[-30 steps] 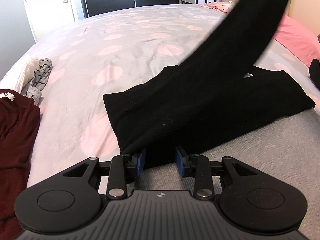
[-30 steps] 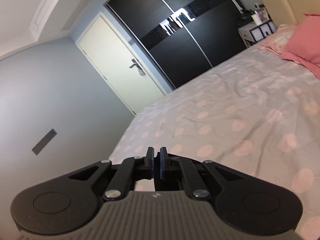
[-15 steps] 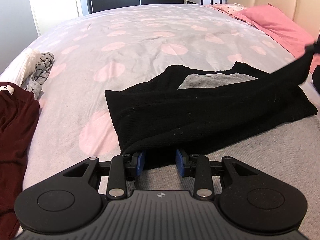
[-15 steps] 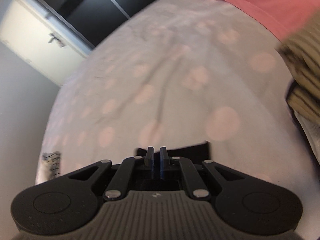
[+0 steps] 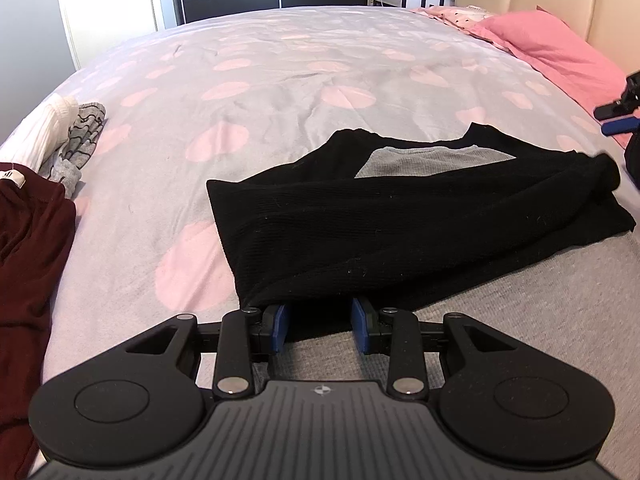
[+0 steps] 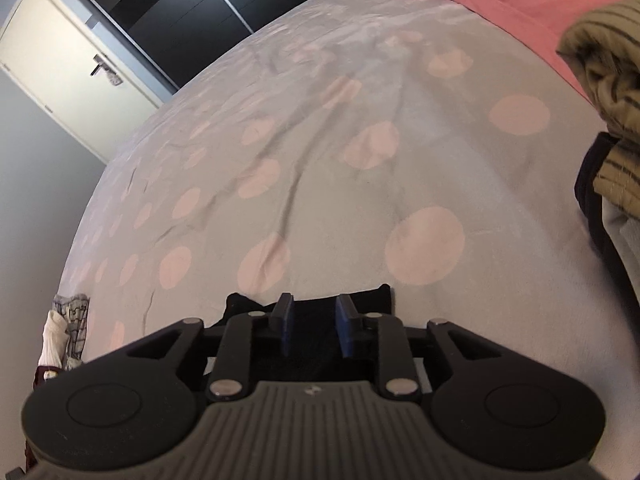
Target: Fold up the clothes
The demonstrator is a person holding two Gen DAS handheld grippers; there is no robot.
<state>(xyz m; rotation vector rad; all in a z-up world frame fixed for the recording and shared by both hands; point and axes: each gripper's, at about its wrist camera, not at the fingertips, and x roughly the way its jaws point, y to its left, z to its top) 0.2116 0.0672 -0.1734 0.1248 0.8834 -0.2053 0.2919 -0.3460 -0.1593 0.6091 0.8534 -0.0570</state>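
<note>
A black knit garment (image 5: 400, 224) lies partly folded on a grey cloth (image 5: 500, 320) spread on the bed, a grey patch (image 5: 432, 160) showing at its far side. My left gripper (image 5: 320, 322) is open, its blue pads either side of the garment's near edge. My right gripper (image 6: 312, 326) is open just above the garment's far edge (image 6: 316, 312); it also shows at the right edge of the left wrist view (image 5: 618, 118).
The bed cover (image 5: 280, 92) is grey with pink dots. A maroon garment (image 5: 28, 248) and a white and striped bundle (image 5: 68, 136) lie at the left. Pink pillows (image 5: 552, 48) sit at the head. An olive striped pile (image 6: 612, 120) lies at the right.
My right gripper carried the lifted black sleeve down across the garment, then opened and let it go. The sleeve now lies folded on the garment. My left gripper stayed put.
</note>
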